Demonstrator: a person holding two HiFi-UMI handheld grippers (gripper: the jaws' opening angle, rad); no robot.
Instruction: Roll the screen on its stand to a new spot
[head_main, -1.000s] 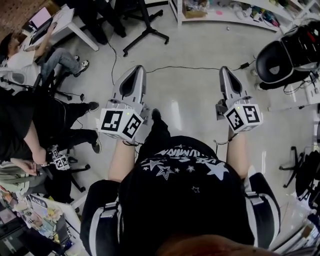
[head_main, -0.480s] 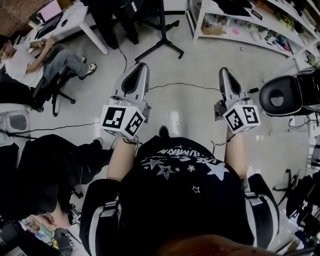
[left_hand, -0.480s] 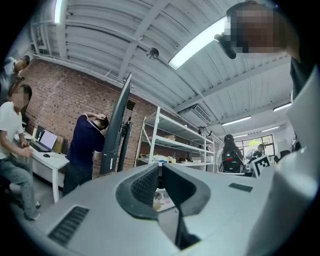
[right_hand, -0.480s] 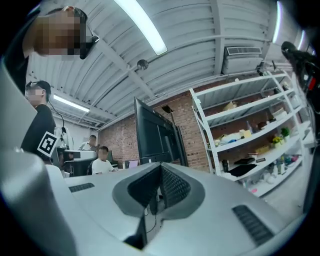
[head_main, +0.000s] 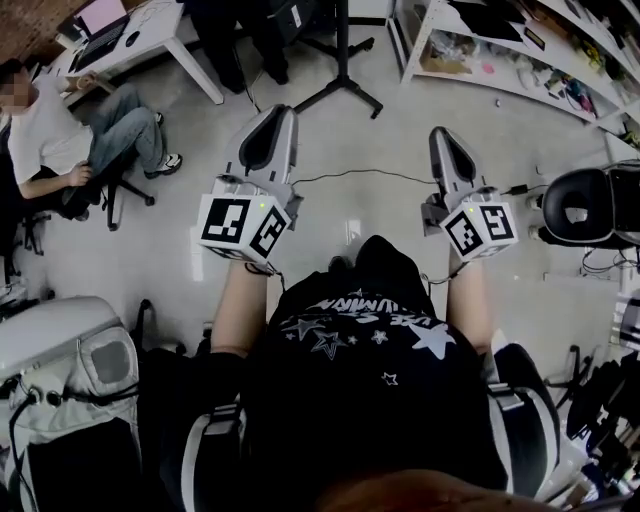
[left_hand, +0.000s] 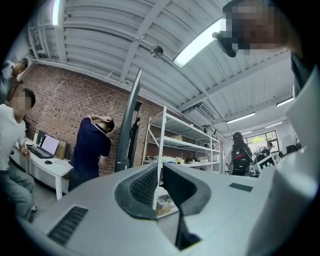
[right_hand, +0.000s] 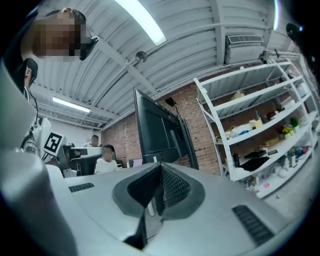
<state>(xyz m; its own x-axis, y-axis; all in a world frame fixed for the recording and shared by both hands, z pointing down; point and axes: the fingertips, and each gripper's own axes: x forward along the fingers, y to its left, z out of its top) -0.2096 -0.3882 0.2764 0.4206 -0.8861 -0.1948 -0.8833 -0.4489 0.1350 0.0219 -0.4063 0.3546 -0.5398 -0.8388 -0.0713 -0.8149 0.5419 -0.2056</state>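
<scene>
The screen's black stand (head_main: 343, 80) shows its pole and splayed legs at the top of the head view, on the pale floor ahead of both grippers. In the left gripper view the dark screen (left_hand: 129, 125) appears edge-on, tall and thin. Its wide black panel (right_hand: 156, 127) fills the middle of the right gripper view. My left gripper (head_main: 268, 135) is shut and empty, pointing toward the stand from some way off. My right gripper (head_main: 446, 150) is likewise shut with nothing in it, beside the left one. Neither touches the stand.
A seated person (head_main: 75, 130) and a white desk (head_main: 150, 35) are at the upper left. White shelves (head_main: 520, 60) run along the upper right. A black chair (head_main: 590, 205) stands at right, a grey machine (head_main: 70, 360) at lower left. A cable (head_main: 350, 173) crosses the floor.
The view has moved forward across the floor: the stand's legs and the shelves have come nearer, and the people at the left have slid back. Both grippers stay shut.
</scene>
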